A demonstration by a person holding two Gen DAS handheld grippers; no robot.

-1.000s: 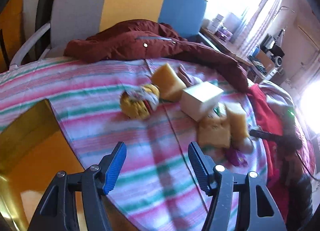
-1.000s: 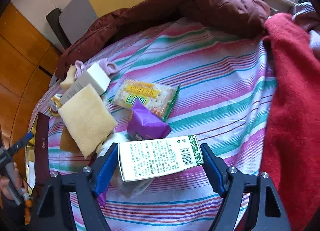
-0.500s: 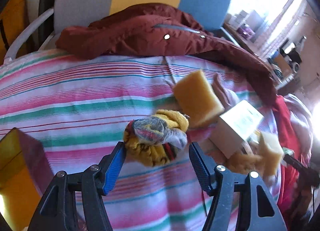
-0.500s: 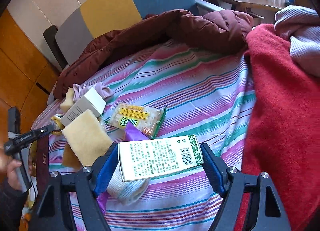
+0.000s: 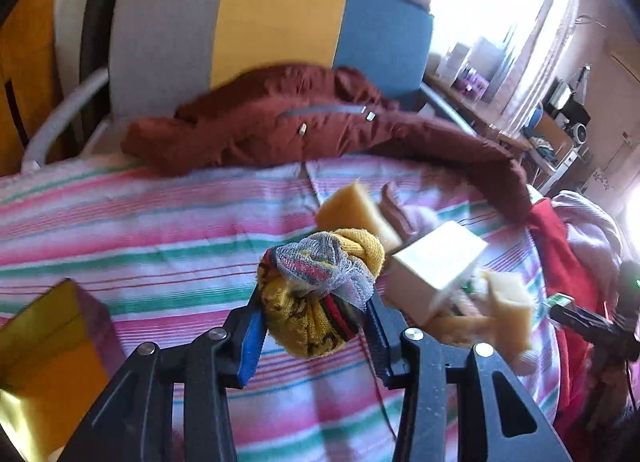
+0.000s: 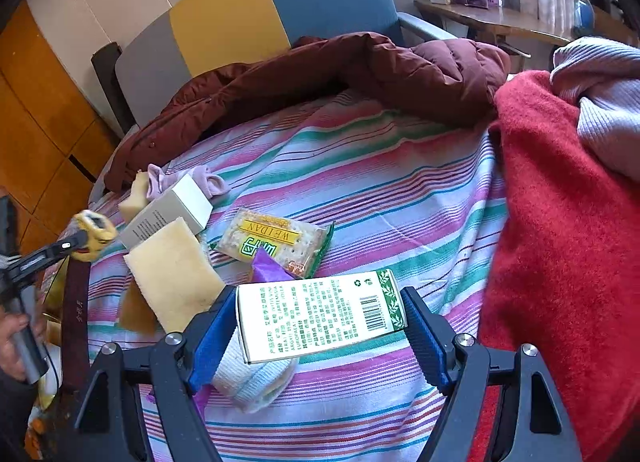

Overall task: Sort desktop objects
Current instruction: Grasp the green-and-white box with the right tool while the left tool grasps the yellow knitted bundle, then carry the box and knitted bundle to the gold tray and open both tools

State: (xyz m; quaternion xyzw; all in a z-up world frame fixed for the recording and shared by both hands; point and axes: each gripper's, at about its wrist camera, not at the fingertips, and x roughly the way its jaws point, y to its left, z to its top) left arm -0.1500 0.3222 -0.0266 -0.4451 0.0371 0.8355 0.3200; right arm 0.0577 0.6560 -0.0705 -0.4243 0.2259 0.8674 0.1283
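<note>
While your left gripper (image 5: 316,328) closes on the yellow cloth bundle (image 5: 320,294), your right gripper (image 6: 316,326) clamps the green-printed carton (image 6: 320,316) just beside the cracker packet (image 6: 276,240).

The sponge (image 5: 506,302) beside the white box (image 5: 436,266) is motion-blurred.

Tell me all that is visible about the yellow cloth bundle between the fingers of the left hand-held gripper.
The yellow cloth bundle is a soft, rolled wad of mustard-yellow knit with dark, red and green bands, and grey mesh net wrapped over its top. It looks like rolled socks, though I cannot confirm it. It sits between the blue pads of the left hand-held gripper, whose jaws are closing on its sides. Behind it lie a yellow sponge and a white box on the striped cloth.
</note>
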